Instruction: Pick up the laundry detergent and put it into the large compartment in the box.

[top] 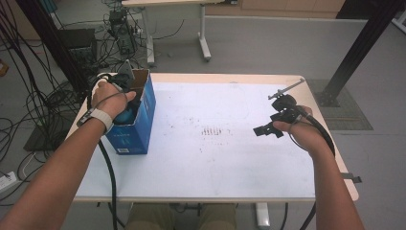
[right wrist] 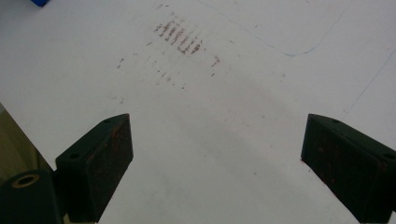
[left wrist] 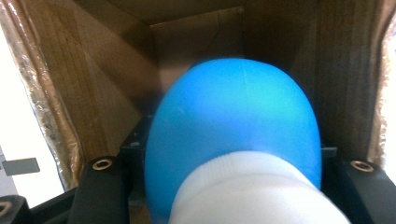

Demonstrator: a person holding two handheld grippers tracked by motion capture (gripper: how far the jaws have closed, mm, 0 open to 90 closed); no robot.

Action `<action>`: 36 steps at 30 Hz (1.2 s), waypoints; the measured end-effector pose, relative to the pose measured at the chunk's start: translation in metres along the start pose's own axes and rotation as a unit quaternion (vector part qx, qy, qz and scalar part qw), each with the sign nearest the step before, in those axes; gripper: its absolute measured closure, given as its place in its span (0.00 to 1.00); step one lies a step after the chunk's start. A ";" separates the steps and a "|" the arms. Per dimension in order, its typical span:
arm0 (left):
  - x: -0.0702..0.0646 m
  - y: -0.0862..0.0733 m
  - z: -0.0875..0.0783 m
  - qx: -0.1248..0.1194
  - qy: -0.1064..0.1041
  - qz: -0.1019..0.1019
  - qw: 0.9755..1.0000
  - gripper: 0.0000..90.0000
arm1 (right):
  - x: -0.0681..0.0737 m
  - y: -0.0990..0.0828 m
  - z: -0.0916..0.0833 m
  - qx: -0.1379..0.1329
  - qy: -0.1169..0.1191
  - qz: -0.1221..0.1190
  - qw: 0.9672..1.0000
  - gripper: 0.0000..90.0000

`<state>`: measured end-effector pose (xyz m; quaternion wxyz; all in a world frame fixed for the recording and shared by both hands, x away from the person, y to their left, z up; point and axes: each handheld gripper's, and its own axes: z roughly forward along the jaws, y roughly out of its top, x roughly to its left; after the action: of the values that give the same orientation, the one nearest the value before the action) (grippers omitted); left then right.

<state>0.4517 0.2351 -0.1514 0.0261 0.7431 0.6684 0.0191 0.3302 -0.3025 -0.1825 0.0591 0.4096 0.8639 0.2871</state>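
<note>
At the left end of the white table (top: 215,158) stands a blue cardboard box (top: 136,125), its top open and one brown flap raised at the far side. The person's left hand (top: 109,99) reaches down into that opening, carrying the left claw (top: 125,106) inside with it. In the left gripper view the brown inner walls of the box (left wrist: 93,93) rise on both sides, and a blue bottle (left wrist: 233,126) with a white ribbed cap (left wrist: 252,191) sits squarely between the two black jaws — they press against its sides, so the left claw is clamped on the bottle. The bottle is thus inside the box, cap end toward the camera, its rounded blue body pointing deeper in. From the high view a patch of the same blue (top: 128,116) shows just below the hand, within the box's rim.

Toward the middle of the table lies a small patch of reddish-brown marks (top: 213,131), with faint pen lines farther back.

At the right side, the right hand (top: 302,134) holds the right claw (top: 263,130) low over the bare table, well apart from the box. Its jaws stand wide apart with nothing between them — the right gripper view looks past them at the white surface and the same reddish marks (right wrist: 180,39).
</note>
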 end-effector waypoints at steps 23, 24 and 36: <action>-0.001 0.001 0.000 0.003 0.001 0.001 1.000 0.43 | 0.000 -0.001 -0.003 -0.001 -0.001 0.000 1.000 0.10; -0.001 0.001 0.000 0.004 0.001 0.001 1.000 0.43 | 0.000 -0.001 -0.003 -0.001 -0.001 0.000 1.000 0.10; -0.002 0.000 0.000 0.003 0.002 0.001 1.000 0.43 | 0.000 -0.002 -0.005 -0.001 -0.003 0.002 1.000 0.10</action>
<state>0.4519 0.2329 -0.1514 0.0227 0.7441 0.6674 0.0191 0.3275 -0.3060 -0.1799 0.0611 0.4124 0.8626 0.2865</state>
